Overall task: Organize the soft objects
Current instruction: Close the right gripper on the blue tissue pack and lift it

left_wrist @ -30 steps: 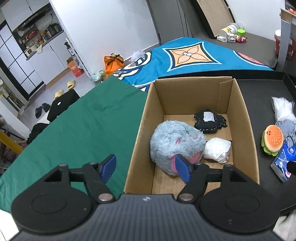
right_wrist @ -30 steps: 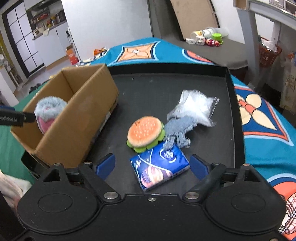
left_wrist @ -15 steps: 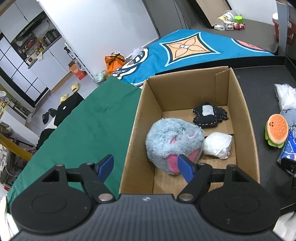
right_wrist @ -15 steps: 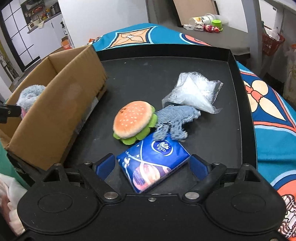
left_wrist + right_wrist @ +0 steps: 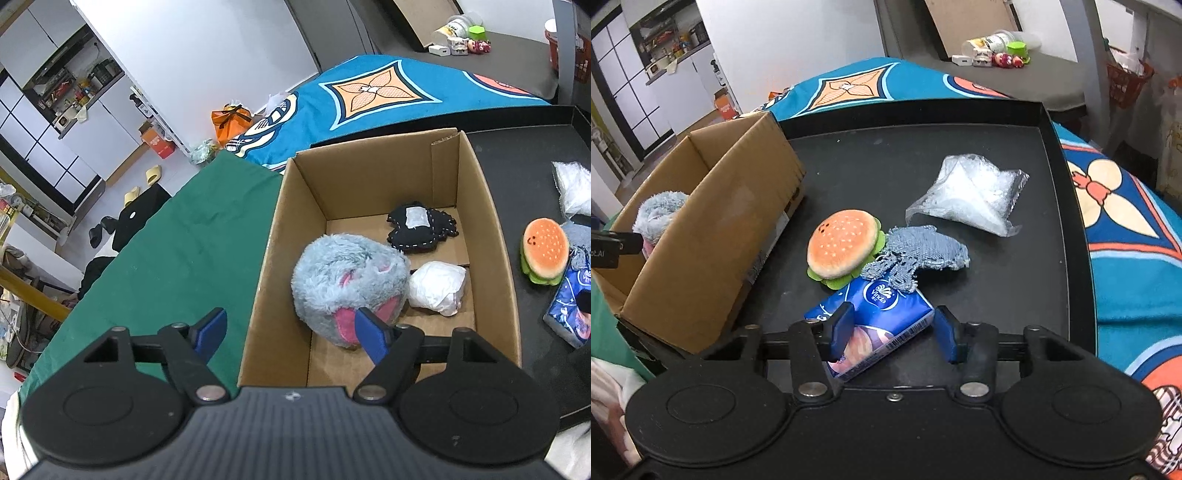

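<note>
A cardboard box (image 5: 491, 236) (image 5: 713, 236) holds a fluffy grey-and-pink plush (image 5: 347, 280), a black stitched soft toy (image 5: 421, 229) and a white wrapped bundle (image 5: 439, 288). My left gripper (image 5: 291, 332) is open and empty above the box's near left wall. On the black tray (image 5: 1015, 258) lie a burger plush (image 5: 844, 245), a grey knitted cloth (image 5: 919, 254), a clear plastic bag (image 5: 971, 195) and a blue tissue pack (image 5: 879, 325). My right gripper (image 5: 894, 332) is partly closed around the tissue pack, the left finger touching it, the right one slightly apart.
The tray has a raised rim (image 5: 1052, 122) on the far and right sides. A green cloth (image 5: 177, 251) lies left of the box. A blue patterned cloth (image 5: 1126, 236) covers the surface around the tray. Small bottles and toys (image 5: 993, 51) stand on a far table.
My right gripper has moved forward and down to the tissue pack and its fingers have narrowed around it. The left gripper has drifted slightly back and up over the box, still open.
</note>
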`<state>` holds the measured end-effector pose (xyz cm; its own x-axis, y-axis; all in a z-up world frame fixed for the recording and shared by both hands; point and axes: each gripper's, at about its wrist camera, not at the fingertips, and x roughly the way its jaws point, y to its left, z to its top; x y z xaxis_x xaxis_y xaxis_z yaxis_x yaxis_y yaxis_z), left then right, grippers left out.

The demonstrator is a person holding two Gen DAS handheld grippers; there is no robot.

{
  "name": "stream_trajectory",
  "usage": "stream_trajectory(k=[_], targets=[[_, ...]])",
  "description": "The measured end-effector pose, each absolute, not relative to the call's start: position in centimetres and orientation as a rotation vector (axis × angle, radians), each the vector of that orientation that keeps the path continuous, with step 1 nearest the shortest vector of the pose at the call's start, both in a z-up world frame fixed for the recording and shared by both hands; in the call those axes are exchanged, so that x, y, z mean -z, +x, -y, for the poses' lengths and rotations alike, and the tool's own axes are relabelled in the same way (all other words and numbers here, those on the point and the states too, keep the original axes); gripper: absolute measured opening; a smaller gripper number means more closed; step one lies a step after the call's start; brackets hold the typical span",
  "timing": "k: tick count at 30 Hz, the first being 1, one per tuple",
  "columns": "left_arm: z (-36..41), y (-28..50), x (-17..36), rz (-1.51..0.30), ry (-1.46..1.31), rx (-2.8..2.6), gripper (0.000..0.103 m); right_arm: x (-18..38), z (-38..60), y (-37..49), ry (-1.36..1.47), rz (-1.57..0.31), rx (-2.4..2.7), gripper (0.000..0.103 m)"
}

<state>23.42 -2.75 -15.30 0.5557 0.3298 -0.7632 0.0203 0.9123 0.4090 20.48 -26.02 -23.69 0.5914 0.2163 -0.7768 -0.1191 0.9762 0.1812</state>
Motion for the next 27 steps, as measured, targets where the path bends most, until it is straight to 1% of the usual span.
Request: stream_trajectory(k=[3,5,7,9,13,15,23,27], targets=[[2.8,23.3,15.2,-0.965,0.396,-0.186,0.075,23.8,26.0,20.5,0.125,-0.92,-0.187,0.05],[2.6,23.3,15.1,-0.963,0.391,-0.186,0.075,23.7,25.8,20.5,0.122,-0.924,-0.193,0.056],[2.5,23.2,14.9,-0.96,0.384,-0.187,0.075,23.7,25.5,20.4,0.117,-0.926,-0.209,0.073],[2.4,23.2,14.9,-0.958,0.377,-0.187,0.075,23.8,25.0,20.2,0.093,-0.921,-0.216,0.084],[2.2,23.2,14.8,-0.954,0.361,-0.184,0.075,24.1,23.9,20.2,0.024,-0.926,-0.214,0.086],[2.1,23.2,14.8,-0.954,0.356,-0.18,0.075,24.4,23.8,20.4,0.016,-0.938,-0.208,0.086],[1.8,23.4,14.9,-0.961,0.336,-0.169,0.075,24.9,23.0,20.8,-0.025,-0.939,-0.22,0.091],[1.8,23.3,14.9,-0.959,0.329,-0.166,0.075,25.0,22.3,20.1,-0.067,-0.929,-0.243,0.091]])
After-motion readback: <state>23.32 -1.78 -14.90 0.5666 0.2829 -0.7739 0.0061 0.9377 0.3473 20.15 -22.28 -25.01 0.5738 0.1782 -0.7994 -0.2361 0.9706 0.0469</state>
